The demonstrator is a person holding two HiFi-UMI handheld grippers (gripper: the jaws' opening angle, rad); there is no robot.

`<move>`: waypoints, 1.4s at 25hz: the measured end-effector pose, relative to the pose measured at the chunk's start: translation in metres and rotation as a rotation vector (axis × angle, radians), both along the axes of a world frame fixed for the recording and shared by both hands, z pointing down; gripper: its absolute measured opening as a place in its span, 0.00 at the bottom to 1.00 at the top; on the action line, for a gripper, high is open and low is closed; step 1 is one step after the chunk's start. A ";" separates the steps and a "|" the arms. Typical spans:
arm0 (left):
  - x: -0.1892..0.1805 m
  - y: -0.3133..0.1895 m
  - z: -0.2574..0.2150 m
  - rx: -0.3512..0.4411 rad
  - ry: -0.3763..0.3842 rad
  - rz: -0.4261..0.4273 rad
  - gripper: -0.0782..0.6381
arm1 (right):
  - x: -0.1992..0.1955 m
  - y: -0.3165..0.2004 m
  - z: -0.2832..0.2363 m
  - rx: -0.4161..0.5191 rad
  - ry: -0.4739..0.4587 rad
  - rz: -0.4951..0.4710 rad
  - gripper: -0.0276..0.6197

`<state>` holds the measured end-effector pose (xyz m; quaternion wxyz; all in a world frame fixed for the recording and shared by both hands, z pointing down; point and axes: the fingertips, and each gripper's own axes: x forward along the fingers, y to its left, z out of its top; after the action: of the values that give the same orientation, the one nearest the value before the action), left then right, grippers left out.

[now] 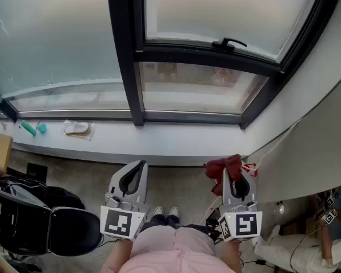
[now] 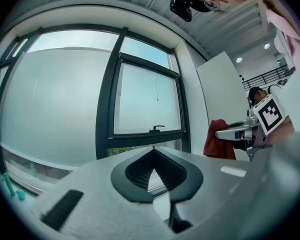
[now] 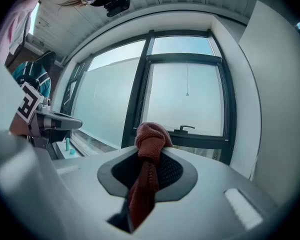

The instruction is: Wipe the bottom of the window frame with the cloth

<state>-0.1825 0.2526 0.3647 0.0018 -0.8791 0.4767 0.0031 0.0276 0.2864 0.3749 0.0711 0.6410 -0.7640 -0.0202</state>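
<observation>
A dark red cloth [image 1: 226, 167] is bunched at the tip of my right gripper [image 1: 235, 174], which is shut on it; the cloth [image 3: 149, 156] fills the jaws in the right gripper view. My left gripper [image 1: 137, 170] is shut with nothing in it, its pads meeting at the tip [image 2: 153, 154]. Both grippers are held low, short of the white sill [image 1: 176, 138]. The black window frame's bottom rail [image 1: 187, 117] runs above the sill, with a handle [image 1: 229, 43] on the upper sash. The cloth [image 2: 219, 140] also shows at the right in the left gripper view.
On the sill's left lie a teal object [image 1: 29, 128] and a small wrapped item [image 1: 77, 129]. A black chair [image 1: 51, 220] stands at lower left. A white wall panel [image 1: 312, 147] closes the right side. A person sits at far right [image 1: 329, 226].
</observation>
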 end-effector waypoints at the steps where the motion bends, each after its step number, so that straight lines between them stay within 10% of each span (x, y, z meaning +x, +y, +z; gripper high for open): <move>1: 0.002 -0.003 -0.001 0.005 0.001 -0.004 0.10 | 0.001 -0.004 0.000 0.003 0.001 -0.008 0.15; 22: 0.067 -0.030 0.010 0.024 -0.016 -0.017 0.10 | 0.058 -0.036 0.017 0.019 -0.077 -0.101 0.16; 35: 0.075 -0.182 0.000 0.053 -0.026 0.079 0.10 | 0.058 -0.174 0.002 0.026 -0.073 -0.030 0.16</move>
<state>-0.1078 0.0701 0.3644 0.0314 -0.8969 0.4412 0.0045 0.0860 0.1125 0.3765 0.0344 0.6306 -0.7753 -0.0078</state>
